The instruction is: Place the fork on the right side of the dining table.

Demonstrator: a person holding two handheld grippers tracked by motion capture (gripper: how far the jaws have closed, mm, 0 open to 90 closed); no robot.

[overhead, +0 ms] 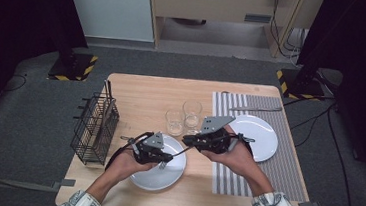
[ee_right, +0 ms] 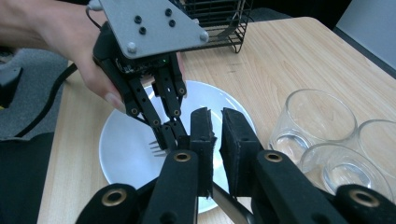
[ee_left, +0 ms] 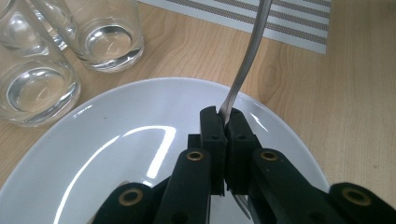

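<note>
Left tool (ee_left: 225, 126) clamps fork (ee_left: 247, 65) over plate (ee_left: 116, 140).

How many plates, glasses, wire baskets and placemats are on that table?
Round white plates: 2
Clear drinking glasses: 3
Black wire basket: 1
Grey striped placemat: 1
Total: 7

Fork (ee_left: 243, 70) handle off the left gripper view's 12 o'clock edge, its tines mostly behind the jaws.
</note>
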